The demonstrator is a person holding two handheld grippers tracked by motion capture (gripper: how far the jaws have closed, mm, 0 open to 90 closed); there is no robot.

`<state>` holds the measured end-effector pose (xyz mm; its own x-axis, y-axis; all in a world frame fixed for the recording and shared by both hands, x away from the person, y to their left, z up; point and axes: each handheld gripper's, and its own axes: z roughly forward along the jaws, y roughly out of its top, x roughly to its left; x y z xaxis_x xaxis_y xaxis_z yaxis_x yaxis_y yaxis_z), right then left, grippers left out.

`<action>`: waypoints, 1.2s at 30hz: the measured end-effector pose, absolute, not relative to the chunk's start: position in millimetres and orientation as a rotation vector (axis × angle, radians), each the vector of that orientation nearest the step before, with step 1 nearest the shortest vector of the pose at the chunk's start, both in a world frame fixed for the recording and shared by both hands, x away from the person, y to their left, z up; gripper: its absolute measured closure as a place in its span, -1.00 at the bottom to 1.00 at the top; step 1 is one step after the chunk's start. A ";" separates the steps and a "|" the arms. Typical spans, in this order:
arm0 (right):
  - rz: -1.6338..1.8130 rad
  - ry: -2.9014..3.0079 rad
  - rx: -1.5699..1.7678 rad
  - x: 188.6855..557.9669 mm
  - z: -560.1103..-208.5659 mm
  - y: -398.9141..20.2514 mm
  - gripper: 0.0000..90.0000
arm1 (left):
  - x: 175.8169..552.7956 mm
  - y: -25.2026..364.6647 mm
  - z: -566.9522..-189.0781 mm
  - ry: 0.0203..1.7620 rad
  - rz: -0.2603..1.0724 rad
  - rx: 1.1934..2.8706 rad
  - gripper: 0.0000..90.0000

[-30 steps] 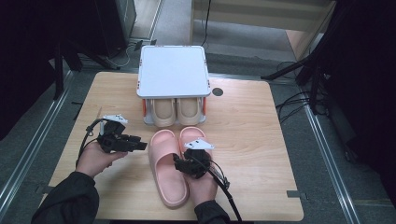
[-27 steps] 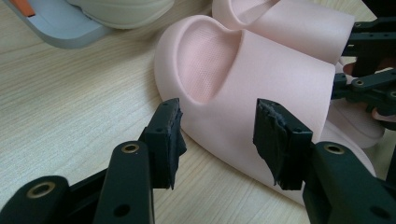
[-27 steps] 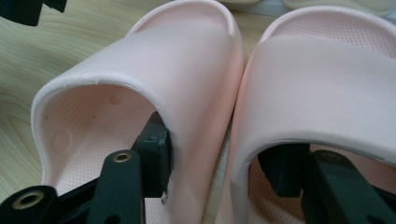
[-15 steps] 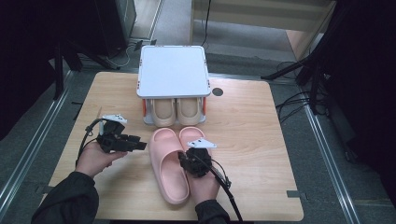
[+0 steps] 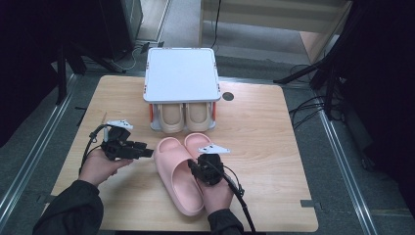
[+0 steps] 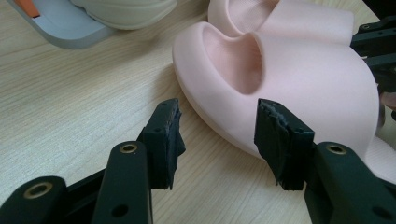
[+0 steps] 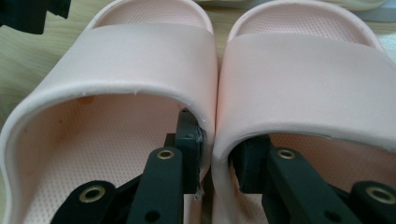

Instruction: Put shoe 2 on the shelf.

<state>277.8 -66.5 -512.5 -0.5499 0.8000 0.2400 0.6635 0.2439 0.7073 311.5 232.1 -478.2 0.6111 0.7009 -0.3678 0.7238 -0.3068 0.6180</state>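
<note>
Small grey rack sits at the far middle of the tabletop, flat white top, open front. Inside, under the top: a beige slipper pair, side by side, toes facing out toward the person.

Pink slipper pair lies on the tabletop just in front of the rack, the two touching along their inner sides.

Right tongs: one jaw inside each slipper, clamping the two adjoining inner strap walls together; jaws have just been closing, now narrow and pressed on the pink foam.

Left tongs: wide, nothing between the pads, held level just beside the left pink slipper's outer edge, not touching it.
</note>
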 end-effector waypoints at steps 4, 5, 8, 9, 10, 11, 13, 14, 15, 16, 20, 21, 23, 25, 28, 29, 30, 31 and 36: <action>1.189 2.377 1.357 277.8 -507.9 -72.9 0.69 | 311.0 233.8 -476.4 1.121 -0.027 2.040 0.10; 1.193 2.392 1.341 277.6 -505.9 -74.8 0.69 | 311.0 234.2 -476.2 1.123 -0.026 2.037 0.10; 1.223 2.430 1.269 276.3 -499.0 -81.7 0.68 | 310.7 235.7 -475.5 1.123 -0.020 2.033 0.09; 1.231 2.441 1.227 275.4 -496.8 -84.3 0.68 | 310.7 236.4 -475.3 1.124 -0.022 2.030 0.09; 1.231 2.451 1.203 275.1 -494.4 -86.8 0.68 | 310.8 237.3 -475.2 1.125 -0.018 2.030 0.09; 1.232 2.466 1.171 275.0 -492.3 -88.9 0.68 | 310.9 237.9 -475.2 1.127 -0.018 2.027 0.09; 1.261 2.520 1.097 275.8 -489.3 -93.6 0.68 | 310.8 240.1 -474.6 1.133 -0.014 2.021 0.09; 1.277 2.545 1.070 276.5 -488.1 -95.7 0.68 | 310.7 241.2 -474.3 1.136 -0.017 2.017 0.09; 1.277 2.568 1.047 277.0 -486.6 -97.4 0.68 | 310.6 242.4 -473.9 1.137 -0.013 2.015 0.09; 1.276 2.584 1.027 276.8 -485.2 -98.5 0.68 | 310.5 243.4 -473.7 1.139 -0.013 2.013 0.09; 1.290 2.665 0.907 279.3 -477.9 -101.1 0.67 | 310.2 250.0 -472.9 1.156 -0.009 1.997 0.09; 1.298 2.684 0.879 280.0 -475.5 -101.2 0.67 | 310.1 251.4 -472.9 1.162 -0.003 1.993 0.09; 1.295 2.724 0.812 282.0 -470.5 -100.7 0.67 | 310.0 254.1 -472.7 1.166 -0.001 1.988 0.08; 1.293 2.764 0.744 284.5 -465.2 -99.9 0.67 | 310.0 256.3 -472.6 1.165 0.004 1.989 0.06; 1.294 2.810 0.688 290.0 -458.7 -99.4 0.67 | 309.8 258.9 -472.4 1.165 0.012 1.988 0.05; 1.292 2.821 0.679 290.9 -457.2 -99.1 0.67 | 309.7 259.7 -472.5 1.168 0.015 1.983 0.04; 1.296 2.833 0.664 292.7 -454.8 -99.1 0.67 | 309.7 260.5 -472.4 1.167 0.012 1.984 0.03; 1.301 2.844 0.646 294.0 -453.0 -99.3 0.67 | 309.6 261.1 -472.5 1.169 0.013 1.981 0.03; 1.320 2.891 0.588 300.2 -443.7 -98.5 0.67 | 309.7 264.7 -472.4 1.176 0.023 1.975 0.01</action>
<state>300.2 -98.5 -443.7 -0.9298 0.2878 0.2293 0.3618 0.6011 0.7126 309.7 264.7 -472.4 0.5641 0.7393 -0.3678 0.7245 -0.2295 0.6499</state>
